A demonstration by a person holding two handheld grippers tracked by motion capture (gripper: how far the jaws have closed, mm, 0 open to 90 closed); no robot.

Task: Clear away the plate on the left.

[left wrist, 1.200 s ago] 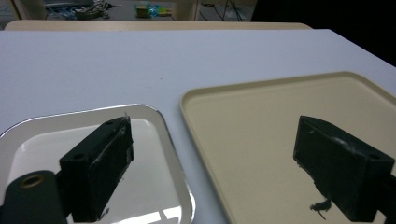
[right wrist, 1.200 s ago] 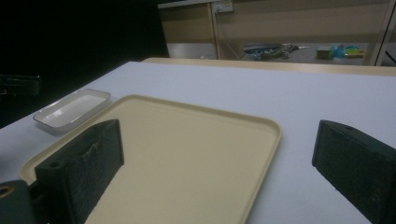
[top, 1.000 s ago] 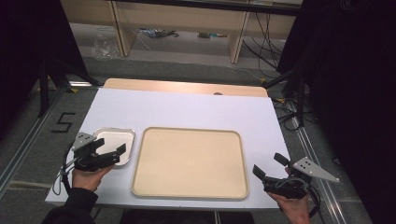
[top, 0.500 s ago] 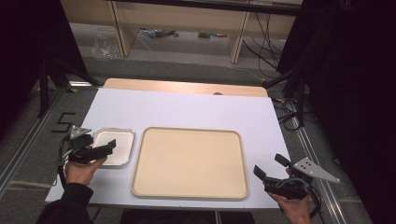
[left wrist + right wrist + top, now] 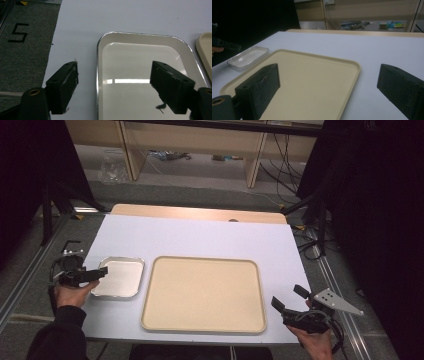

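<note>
Steel tray (image 5: 119, 278), small and shiny, lies flat on the white counter (image 5: 200, 235) near its left edge, just beside the large beige tray (image 5: 202, 293) but not touching it. Both trays are empty.

Change: a second ago the left gripper (image 5: 92, 275) sat over the steel tray's left part. It has since drawn back to the left, and now its fingertips reach only to the tray's left rim. The right gripper (image 5: 291, 299) has stayed where it was, off the beige tray's near right corner.

Finger state: the left gripper's fingers stand wide apart and hold nothing. The right gripper's fingers are likewise apart and empty.

Meaning for the work: the retreat reads as a line-up on the tray's rim rather than a departure. Judged from the pose, a grasp on the left rim is the likely step in hand; it is not yet made.

View differences: the left gripper view shows what the high view cannot resolve. One finger (image 5: 63, 86) hangs over bare counter outside the rim, the other (image 5: 171, 86) over the tray's mirrored floor, so the left rim (image 5: 97, 75) runs between them, nearer the outer finger. The right gripper view shows the beige tray's raised lip (image 5: 352, 75) and, farther off, the steel tray (image 5: 248, 59) with the other gripper at its far side.
</note>
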